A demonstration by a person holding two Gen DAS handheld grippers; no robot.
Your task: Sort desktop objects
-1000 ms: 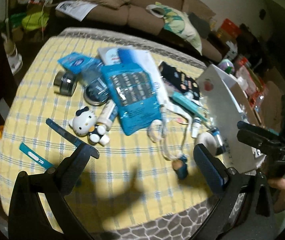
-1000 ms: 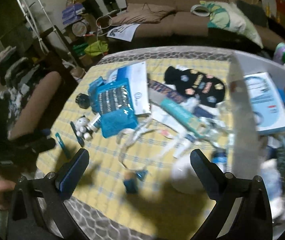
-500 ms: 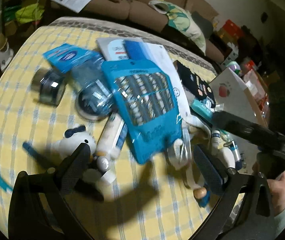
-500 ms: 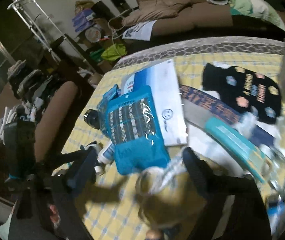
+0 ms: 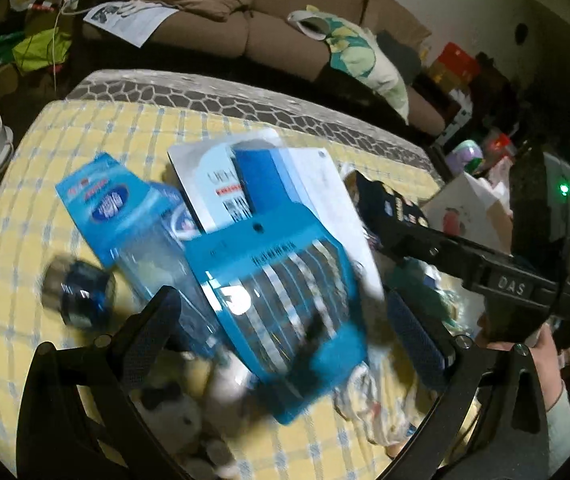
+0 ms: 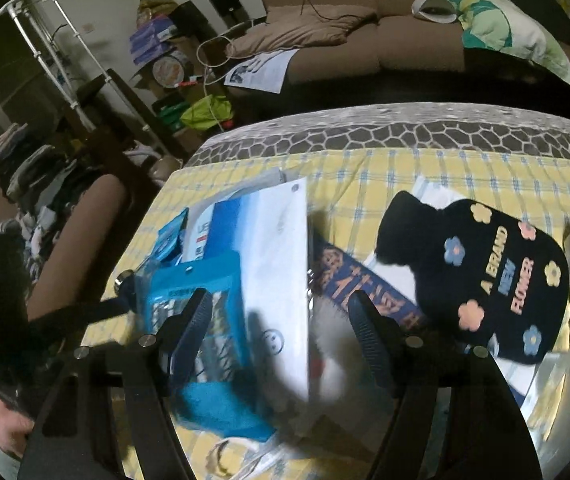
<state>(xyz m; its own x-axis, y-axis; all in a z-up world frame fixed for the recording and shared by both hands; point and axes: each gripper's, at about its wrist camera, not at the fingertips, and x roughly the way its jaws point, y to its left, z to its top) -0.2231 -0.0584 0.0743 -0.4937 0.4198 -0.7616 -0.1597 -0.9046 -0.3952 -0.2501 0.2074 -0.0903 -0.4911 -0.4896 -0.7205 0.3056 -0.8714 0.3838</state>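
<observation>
A blue blister pack (image 5: 281, 304) lies on top of a pile on the yellow checked tablecloth (image 5: 45, 160). My left gripper (image 5: 285, 328) hovers open just over it, fingers straddling the pack without touching it. Under the pack is a white flat package with a smiley (image 6: 277, 264). My right gripper (image 6: 281, 312) hangs over that package and the blue pack's (image 6: 205, 320) edge. Its jaws are closing, and the pads press on nothing. The left wrist view shows the right gripper's black body (image 5: 445, 248) coming in from the right.
A smaller blue pack (image 5: 113, 208) and a round tin (image 5: 77, 296) lie left of the pile. A black flowered pouch (image 6: 481, 276) lies to the right, next to a white box (image 5: 465, 208). A white cat figure (image 5: 173, 408) is blurred near the left fingers. A sofa (image 6: 365, 40) stands behind.
Both grippers have come forward and lower, from the table's near edge to right over the pile. The right gripper's jaws have narrowed.
</observation>
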